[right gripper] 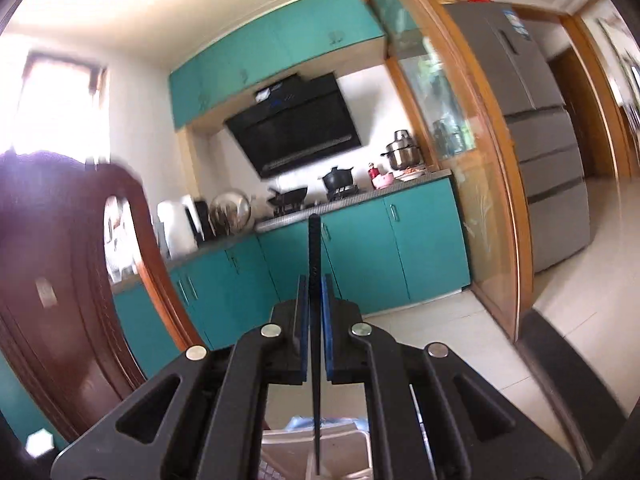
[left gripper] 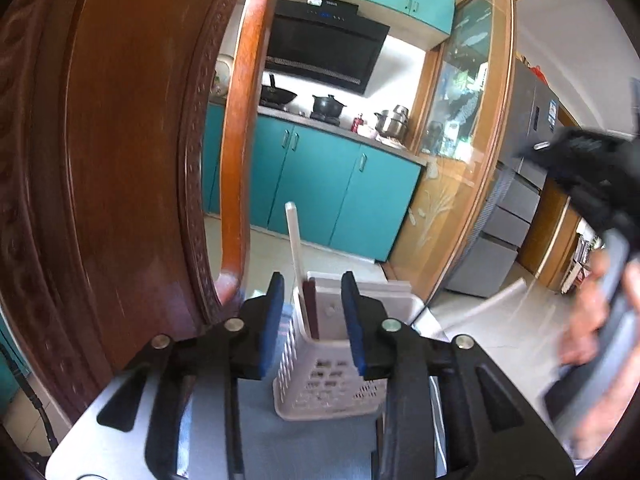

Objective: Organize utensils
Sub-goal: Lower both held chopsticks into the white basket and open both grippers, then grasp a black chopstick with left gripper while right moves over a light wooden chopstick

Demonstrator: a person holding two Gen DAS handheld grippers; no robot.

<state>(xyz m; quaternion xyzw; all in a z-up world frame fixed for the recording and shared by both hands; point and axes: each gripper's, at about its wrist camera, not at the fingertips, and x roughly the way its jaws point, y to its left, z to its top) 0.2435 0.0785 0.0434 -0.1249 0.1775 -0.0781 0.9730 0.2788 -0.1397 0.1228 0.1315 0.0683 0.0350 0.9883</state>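
Note:
A white slotted utensil basket [left gripper: 328, 380] stands on the table just ahead of my left gripper [left gripper: 313, 316]. It holds a tall white utensil [left gripper: 296, 248] and a dark red flat one [left gripper: 310, 308]. My left gripper is open and empty, its blue pads on either side of the basket's top. My right gripper [right gripper: 316, 312] is shut on a thin black utensil [right gripper: 315, 264] that stands upright between the pads, its lower end reaching down over the basket [right gripper: 340, 452]. The right gripper and the hand on it show blurred at the right edge of the left wrist view [left gripper: 592, 184].
A carved brown wooden chair back [left gripper: 120, 160] rises close on the left and also shows in the right wrist view [right gripper: 72, 280]. The grey-blue tabletop [left gripper: 304, 440] lies below. Teal kitchen cabinets [left gripper: 320, 184], a stove with pots, a glass sliding door [left gripper: 460, 160] and a grey fridge [right gripper: 540, 140] stand beyond.

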